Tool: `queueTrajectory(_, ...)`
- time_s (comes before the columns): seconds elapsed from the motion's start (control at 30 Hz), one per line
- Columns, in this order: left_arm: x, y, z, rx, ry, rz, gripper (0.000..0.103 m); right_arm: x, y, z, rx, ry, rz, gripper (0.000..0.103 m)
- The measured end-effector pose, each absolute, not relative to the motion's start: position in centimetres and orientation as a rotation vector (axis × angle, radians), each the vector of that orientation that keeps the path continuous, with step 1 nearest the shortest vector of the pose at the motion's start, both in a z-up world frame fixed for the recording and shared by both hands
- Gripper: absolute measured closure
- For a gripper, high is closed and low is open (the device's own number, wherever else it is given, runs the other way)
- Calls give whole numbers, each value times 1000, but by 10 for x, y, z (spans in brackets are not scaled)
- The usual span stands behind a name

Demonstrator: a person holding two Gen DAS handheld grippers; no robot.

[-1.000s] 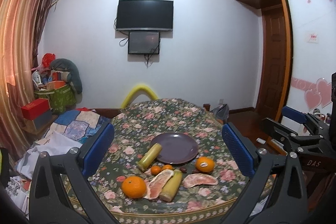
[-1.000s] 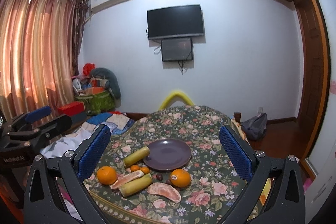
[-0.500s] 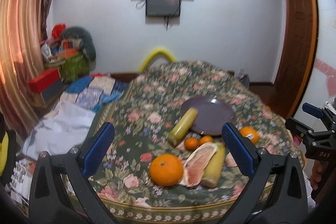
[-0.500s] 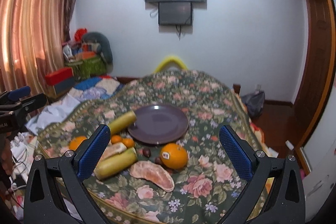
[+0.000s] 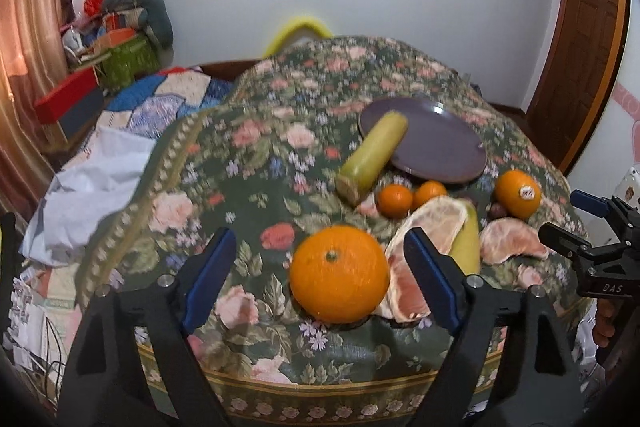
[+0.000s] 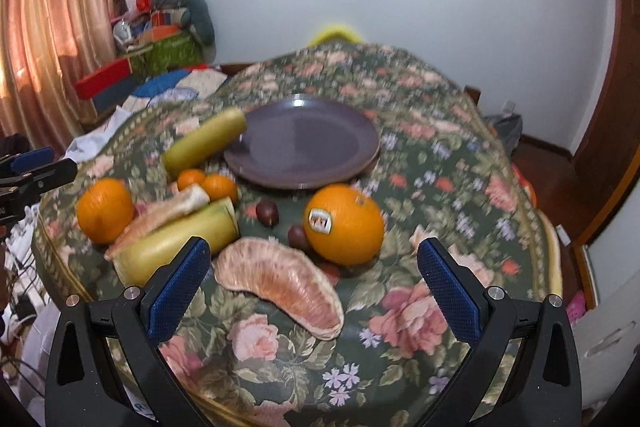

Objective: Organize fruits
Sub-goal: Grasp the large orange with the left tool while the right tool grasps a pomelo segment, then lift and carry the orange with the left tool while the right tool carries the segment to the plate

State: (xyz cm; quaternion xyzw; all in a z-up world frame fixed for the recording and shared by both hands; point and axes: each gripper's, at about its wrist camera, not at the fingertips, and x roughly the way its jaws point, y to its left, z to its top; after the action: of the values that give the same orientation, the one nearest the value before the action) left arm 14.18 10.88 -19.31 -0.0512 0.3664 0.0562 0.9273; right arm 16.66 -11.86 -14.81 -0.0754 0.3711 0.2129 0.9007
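Observation:
A large orange (image 5: 339, 273) lies near the table's front edge, between the blue pads of my left gripper (image 5: 320, 281), whose jaws are closing without touching it. My right gripper (image 6: 314, 291) hangs open over a pink pomelo segment (image 6: 280, 283). Just behind that segment sits an orange with a sticker (image 6: 344, 225). A second pomelo segment (image 5: 424, 247) leans on a yellow-green stalk piece (image 6: 176, 243). Two small tangerines (image 5: 395, 201) and another stalk piece (image 5: 372, 159) lie beside the bare purple plate (image 6: 304, 143).
Two dark chestnuts (image 6: 267, 213) lie between the plate and the sticker orange. The round table (image 5: 280, 115) has a floral cloth. Bedding (image 5: 92, 183) and boxes are to the left, a yellow chair back (image 5: 300, 27) behind, and a wooden door (image 5: 584, 59) to the right.
Both grippers have sunk and tipped down toward the fruit, which now looks much larger. The left jaws stand narrower than before, now framing the large orange. No fruit has moved.

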Motion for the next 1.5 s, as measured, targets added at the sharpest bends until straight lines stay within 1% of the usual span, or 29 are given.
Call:
queueTrajectory(0.03, 143, 109, -197, -107, 762, 113, 19, 168, -117, -153, -159, 780, 446, 0)
queueTrajectory(0.2, 150, 108, -211, -118, 800, 100, 20, 173, -112, -172, -183, 832, 460, 1)
queueTrajectory(0.3, 155, 106, -218, -119, 818, 96, 22, 176, -111, -181, -186, 859, 473, 6)
queueTrajectory(0.37, 158, 106, -223, -130, 829, 87, 22, 178, -110, -188, -187, 882, 480, 10)
queueTrajectory(0.53, 164, 104, -231, -131, 850, 81, 25, 179, -113, -193, -162, 897, 508, 13)
queueTrajectory(0.6, 167, 102, -235, -124, 867, 77, 26, 179, -113, -194, -156, 898, 524, 16)
queueTrajectory(0.77, 170, 104, -239, -154, 871, 72, 28, 178, -113, -194, -148, 909, 564, 31)
queueTrajectory(0.87, 171, 107, -241, -184, 873, 50, 34, 174, -112, -194, -174, 904, 572, 37)
queueTrajectory(1.0, 171, 105, -239, -177, 873, 53, 35, 174, -113, -195, -171, 893, 566, 43)
queueTrajectory(1.03, 171, 105, -239, -175, 875, 54, 35, 174, -114, -195, -174, 890, 558, 51)
queueTrajectory(1.07, 172, 105, -238, -173, 877, 55, 35, 175, -114, -194, -172, 891, 556, 54)
queueTrajectory(1.17, 172, 104, -234, -176, 879, 58, 35, 175, -118, -194, -157, 892, 558, 59)
queueTrajectory(1.43, 166, 95, -217, -161, 838, 37, 35, 171, -124, -190, -157, 907, 537, 62)
queueTrajectory(1.5, 166, 89, -213, -152, 830, 25, 35, 172, -123, -190, -157, 917, 551, 60)
